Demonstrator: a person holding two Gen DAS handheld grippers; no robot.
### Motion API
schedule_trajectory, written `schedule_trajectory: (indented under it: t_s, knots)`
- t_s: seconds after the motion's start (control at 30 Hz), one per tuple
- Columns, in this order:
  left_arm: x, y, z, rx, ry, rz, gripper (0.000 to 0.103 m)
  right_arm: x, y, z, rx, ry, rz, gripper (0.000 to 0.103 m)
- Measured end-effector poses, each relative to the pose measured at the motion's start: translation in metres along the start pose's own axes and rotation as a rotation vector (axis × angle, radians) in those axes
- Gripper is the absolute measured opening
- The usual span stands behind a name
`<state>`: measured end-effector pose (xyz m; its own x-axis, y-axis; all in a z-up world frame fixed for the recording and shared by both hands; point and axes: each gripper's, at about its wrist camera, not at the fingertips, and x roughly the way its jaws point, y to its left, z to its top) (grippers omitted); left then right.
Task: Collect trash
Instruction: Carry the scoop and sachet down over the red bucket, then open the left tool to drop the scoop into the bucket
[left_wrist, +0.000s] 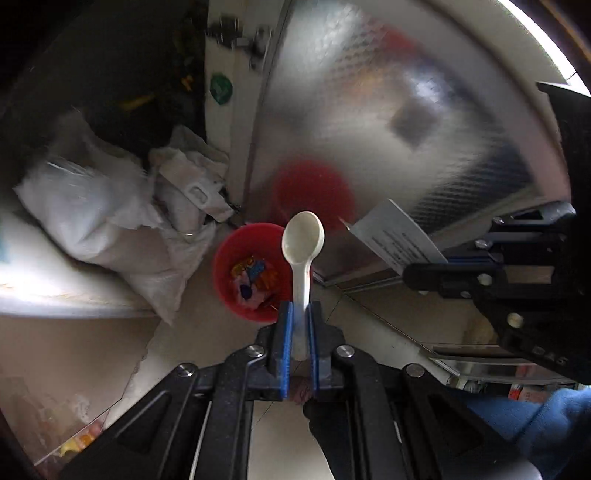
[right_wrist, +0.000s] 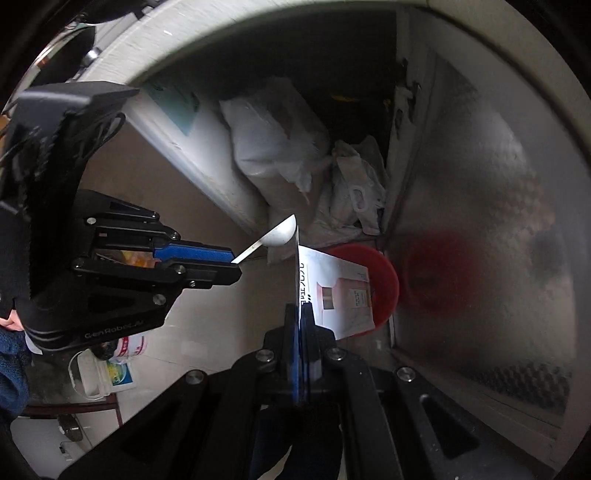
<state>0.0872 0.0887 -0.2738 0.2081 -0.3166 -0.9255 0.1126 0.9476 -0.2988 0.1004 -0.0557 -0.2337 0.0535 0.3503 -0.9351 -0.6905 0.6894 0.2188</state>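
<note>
My left gripper (left_wrist: 300, 314) is shut on the handle of a white plastic spoon (left_wrist: 303, 236), whose bowl points up and away over a red bin (left_wrist: 236, 258) on the floor. The bin holds colourful wrappers. My right gripper (right_wrist: 301, 314) is shut on a printed paper card (right_wrist: 340, 291), which hangs in front of the red bin (right_wrist: 384, 273). In the left wrist view the right gripper (left_wrist: 410, 275) comes in from the right with the card (left_wrist: 391, 236). The right wrist view shows the left gripper (right_wrist: 234, 264) at the left with the spoon (right_wrist: 280, 232).
A frosted metal-framed door (left_wrist: 388, 110) stands right behind the bin and mirrors it in red. White plastic bags (left_wrist: 110, 206) lie heaped to the left against a pale ledge (left_wrist: 55, 295). A white tub (right_wrist: 107, 373) sits on the tiled floor (right_wrist: 207, 314) at lower left.
</note>
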Motion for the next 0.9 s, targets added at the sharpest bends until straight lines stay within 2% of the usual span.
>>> schedule_trajectory:
  t_s: [0.27,0.47,0.5,0.6,0.7,0.77,0.83,0.9]
  knots:
    - [0.100,0.015,0.008,0.027,0.070,0.019,0.007,0.060,-0.039,-0.013,0.079,-0.015,0.007,0.001]
    - [0.136,0.017,0.015,0.070,0.117,0.013,0.007,0.079,-0.063,-0.023,0.140,0.006,-0.008,0.001]
    - [0.138,0.018,0.017,0.075,0.123,0.016,0.011,0.079,-0.067,-0.023,0.150,0.008,-0.007,0.001]
    - [0.141,0.017,0.018,0.086,0.122,0.038,0.029,0.077,-0.073,-0.029,0.166,0.009,-0.004,0.001]
    - [0.135,0.018,0.019,0.080,0.115,0.068,0.036,0.077,-0.075,-0.031,0.175,0.017,0.005,0.001]
    - [0.130,0.021,0.018,0.053,0.110,0.082,0.050,0.077,-0.075,-0.032,0.175,0.016,0.012,0.001]
    - [0.119,0.024,0.016,0.025,0.104,0.096,0.078,0.076,-0.074,-0.031,0.164,0.014,0.020,0.001]
    - [0.107,0.028,0.012,0.000,0.089,0.134,0.085,0.074,-0.072,-0.030,0.152,0.017,0.028,0.001]
